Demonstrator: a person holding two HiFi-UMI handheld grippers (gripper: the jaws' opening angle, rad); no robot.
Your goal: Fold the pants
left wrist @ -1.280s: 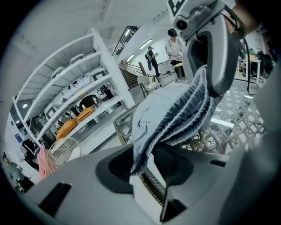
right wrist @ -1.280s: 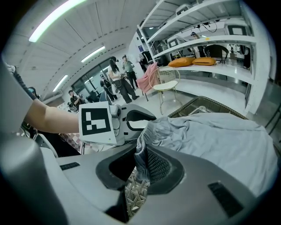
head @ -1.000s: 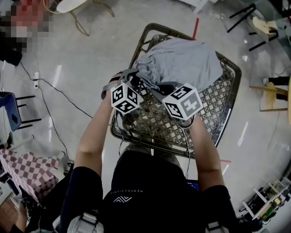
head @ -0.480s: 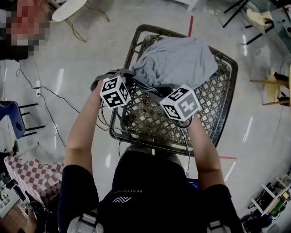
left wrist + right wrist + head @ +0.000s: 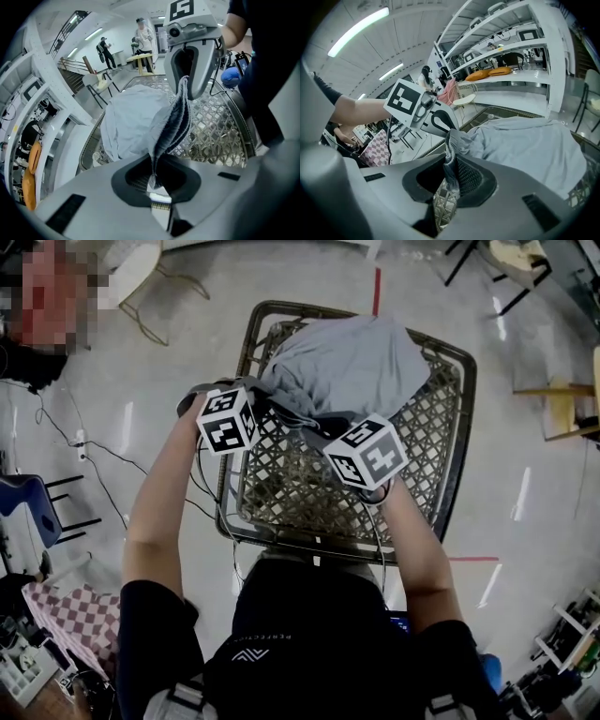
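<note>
The left gripper [image 5: 265,397] and right gripper [image 5: 320,427] each pinch the waistband at mid-frame, close together, while the rest of the pants [image 5: 347,367] trails toward the frame's top, heaped in the basket [image 5: 457,451].

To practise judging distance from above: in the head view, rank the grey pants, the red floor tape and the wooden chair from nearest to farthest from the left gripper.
1. The grey pants: pinched in the left gripper, over the basket.
2. The red floor tape: on the floor beyond the basket's far side.
3. The wooden chair: far off at the right edge.
</note>
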